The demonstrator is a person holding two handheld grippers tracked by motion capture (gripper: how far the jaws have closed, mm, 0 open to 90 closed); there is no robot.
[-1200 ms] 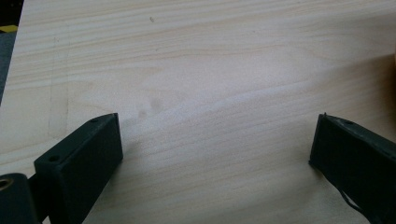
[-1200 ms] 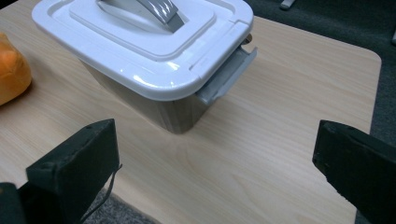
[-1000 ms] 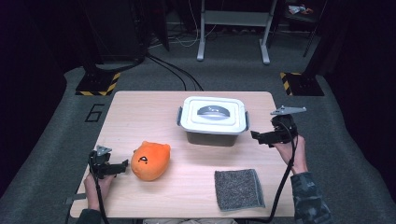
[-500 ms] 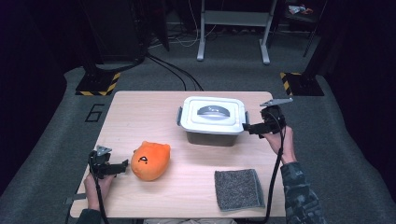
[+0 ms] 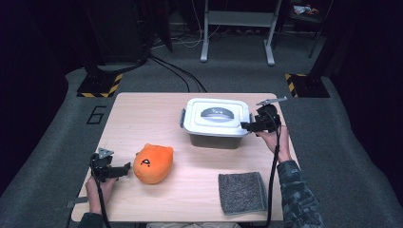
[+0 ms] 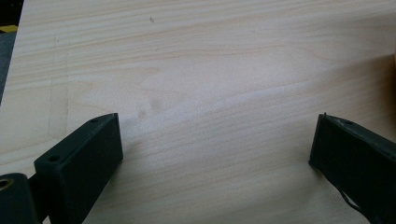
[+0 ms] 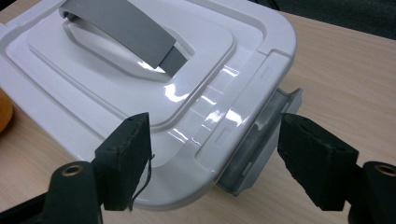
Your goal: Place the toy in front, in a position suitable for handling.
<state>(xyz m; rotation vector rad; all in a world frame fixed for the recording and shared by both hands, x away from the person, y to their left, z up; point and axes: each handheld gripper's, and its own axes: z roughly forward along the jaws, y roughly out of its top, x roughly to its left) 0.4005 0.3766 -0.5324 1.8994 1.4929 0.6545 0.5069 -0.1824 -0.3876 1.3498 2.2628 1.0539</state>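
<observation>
A white lidded box (image 5: pixel 216 118) with a grey handle stands at the table's middle back. My right gripper (image 5: pixel 248 126) is at its right end. In the right gripper view my right gripper (image 7: pixel 215 128) straddles the lid's edge (image 7: pixel 224 121) and the grey side latch (image 7: pixel 261 135). Its jaws have just been closing, with a gap still visible on each side. An orange plush toy (image 5: pixel 153 163) lies at the front left. My left gripper (image 5: pixel 124 167) rests just left of it, and in the left gripper view it (image 6: pixel 215 126) stands open over bare wood.
A grey cloth (image 5: pixel 241 191) lies flat near the front right edge of the wooden table (image 5: pixel 142 118). Dark carpet surrounds the table, with stand bases and cables on it behind. A second grey latch (image 5: pixel 182 118) sits on the box's left end.
My right gripper has moved left and down to the box's right end, and its jaws have narrowed around the latch. The left gripper and the plush toy have stayed put.
</observation>
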